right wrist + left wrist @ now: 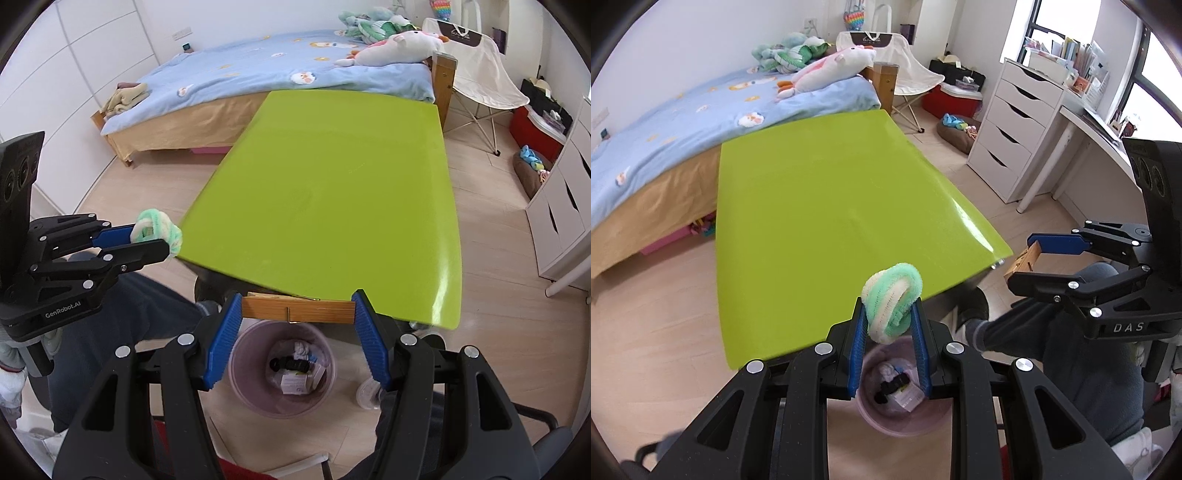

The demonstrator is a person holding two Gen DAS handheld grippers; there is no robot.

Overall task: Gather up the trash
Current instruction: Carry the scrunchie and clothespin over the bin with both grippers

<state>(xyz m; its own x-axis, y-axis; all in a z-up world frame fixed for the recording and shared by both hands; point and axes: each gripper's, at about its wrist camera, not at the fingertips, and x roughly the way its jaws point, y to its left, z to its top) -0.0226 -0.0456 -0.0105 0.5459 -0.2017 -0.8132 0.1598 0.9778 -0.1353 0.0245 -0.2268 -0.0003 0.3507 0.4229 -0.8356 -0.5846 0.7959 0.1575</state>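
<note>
Two hand-held grippers hang over the near edge of the green bench [332, 206], each carrying one piece of trash. Below that edge, on the wooden floor, stands the pale pink bin [243, 391], which already holds a few scraps, among them something black and a small white packet. The bench top itself shows nothing else on it.

The left hand-held gripper [889, 325] is clenched on a fuzzy ball of pipe cleaner [892, 301], mint green wound with cream, loosely knotted and soft-looking; it sits between the blue pads almost straight above the bin's mouth. The right hand-held gripper [298, 321] grips a wooden clothespin [297, 309] lengthwise by its two ends, the jaws spread wide; the pin is flat, light bamboo with a small metal spring showing at its middle. It hangs over the far rim of the bin, just under the bench's edge.

The step in hand looks like the drop. To do it well, each piece should be brought over the centre of the opening before its jaws part. The fuzzy ball may cling to the ribbed pads, so a full opening seems wise. The pin should come a little nearer, since it could strike the rim and skip out onto the floor.
</note>
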